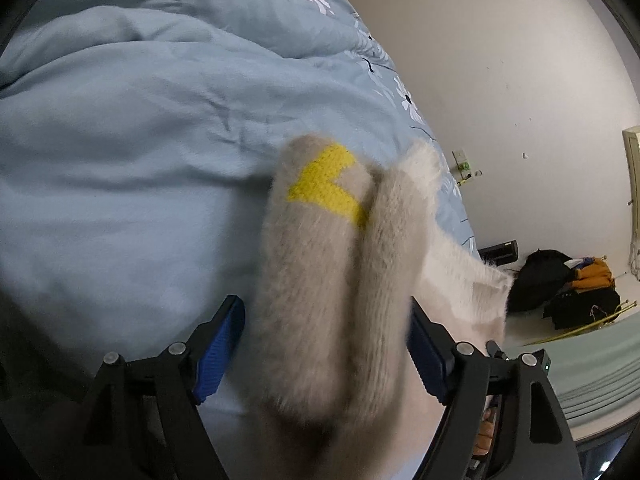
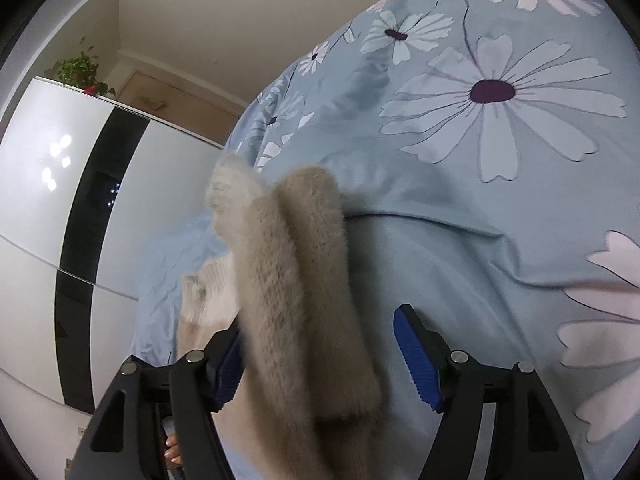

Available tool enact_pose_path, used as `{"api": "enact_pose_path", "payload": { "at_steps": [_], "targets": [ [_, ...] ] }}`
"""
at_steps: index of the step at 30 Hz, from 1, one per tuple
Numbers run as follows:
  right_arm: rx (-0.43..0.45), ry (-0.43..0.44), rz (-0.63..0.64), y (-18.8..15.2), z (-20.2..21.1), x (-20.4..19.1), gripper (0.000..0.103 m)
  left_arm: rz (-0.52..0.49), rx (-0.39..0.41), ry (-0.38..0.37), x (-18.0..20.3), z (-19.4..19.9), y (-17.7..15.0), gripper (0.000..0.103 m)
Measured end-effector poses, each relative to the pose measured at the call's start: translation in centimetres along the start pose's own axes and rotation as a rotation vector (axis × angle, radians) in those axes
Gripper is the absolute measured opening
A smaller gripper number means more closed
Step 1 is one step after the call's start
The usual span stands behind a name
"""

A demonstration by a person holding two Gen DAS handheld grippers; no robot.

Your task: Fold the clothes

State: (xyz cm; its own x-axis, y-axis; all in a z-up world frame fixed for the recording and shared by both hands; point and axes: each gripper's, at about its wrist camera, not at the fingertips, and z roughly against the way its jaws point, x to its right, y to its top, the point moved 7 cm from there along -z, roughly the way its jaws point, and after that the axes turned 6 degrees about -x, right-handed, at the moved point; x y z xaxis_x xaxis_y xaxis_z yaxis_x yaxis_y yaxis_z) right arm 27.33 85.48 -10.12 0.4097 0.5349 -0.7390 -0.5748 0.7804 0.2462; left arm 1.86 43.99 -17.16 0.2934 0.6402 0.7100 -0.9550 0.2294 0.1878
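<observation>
A fluffy beige knitted garment (image 1: 320, 280) with a yellow patch (image 1: 326, 186) and a white part (image 1: 460, 280) lies bunched in folds between the jaws of my left gripper (image 1: 326, 348). The jaws stand wide apart, with a gap on the left pad's side. In the right wrist view the same beige garment (image 2: 304, 300) runs between the jaws of my right gripper (image 2: 316, 356), which also stand wide, with a clear gap beside the right pad. Both grippers hover over the blue bedspread (image 1: 120, 160).
The bedspread with white flowers (image 2: 500, 96) covers the bed. A white and black wardrobe (image 2: 60, 220) with a plant (image 2: 80, 72) on top stands left. Dark bags and clothes (image 1: 568, 288) lie on the floor by the wall.
</observation>
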Motion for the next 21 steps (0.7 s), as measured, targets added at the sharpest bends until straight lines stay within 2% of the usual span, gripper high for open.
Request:
{"api": "enact_pose_path", "payload": {
  "at_steps": [2, 3, 4, 5, 6, 9, 12, 16, 21],
  "targets": [
    [-0.004, 0.007, -0.001, 0.4, -0.7, -0.3, 0.074, -0.011, -0.003, 0.007, 0.2, -0.1, 0.2, 0.079],
    [-0.005, 0.010, 0.000, 0.6, -1.0, -0.6, 0.070, -0.017, -0.002, 0.007, 0.4, -0.1, 0.2, 0.078],
    [-0.005, 0.014, 0.001, 0.8, -1.3, -0.8, 0.065, -0.024, 0.001, 0.006, 0.7, 0.1, 0.1, 0.069],
    [-0.008, 0.019, 0.006, 0.9, -1.5, -1.2, 0.050, -0.032, 0.004, 0.004, 1.0, 0.2, 0.1, 0.058],
    [-0.014, 0.015, 0.010, 0.9, -1.7, -1.5, 0.048, -0.041, 0.009, 0.012, 1.3, 0.3, 0.1, 0.056],
    [-0.004, -0.005, 0.026, 0.9, -1.3, -2.1, 0.036, -0.096, 0.030, 0.055, 2.7, 1.2, -0.1, 0.039],
    [0.031, 0.026, 0.024, 1.0, 0.4, -2.2, 0.033, -0.150, 0.032, 0.077, 4.8, 1.9, -0.6, 0.036],
    [0.082, 0.059, 0.019, 1.5, 3.3, -1.9, 0.032, -0.221, 0.018, 0.048, 8.9, 1.6, -1.5, 0.035],
    [0.163, 0.029, -0.006, 3.3, 9.2, 1.7, 0.032, -0.316, -0.029, 0.002, 16.5, -3.0, -2.6, 0.035]
  ]
}}
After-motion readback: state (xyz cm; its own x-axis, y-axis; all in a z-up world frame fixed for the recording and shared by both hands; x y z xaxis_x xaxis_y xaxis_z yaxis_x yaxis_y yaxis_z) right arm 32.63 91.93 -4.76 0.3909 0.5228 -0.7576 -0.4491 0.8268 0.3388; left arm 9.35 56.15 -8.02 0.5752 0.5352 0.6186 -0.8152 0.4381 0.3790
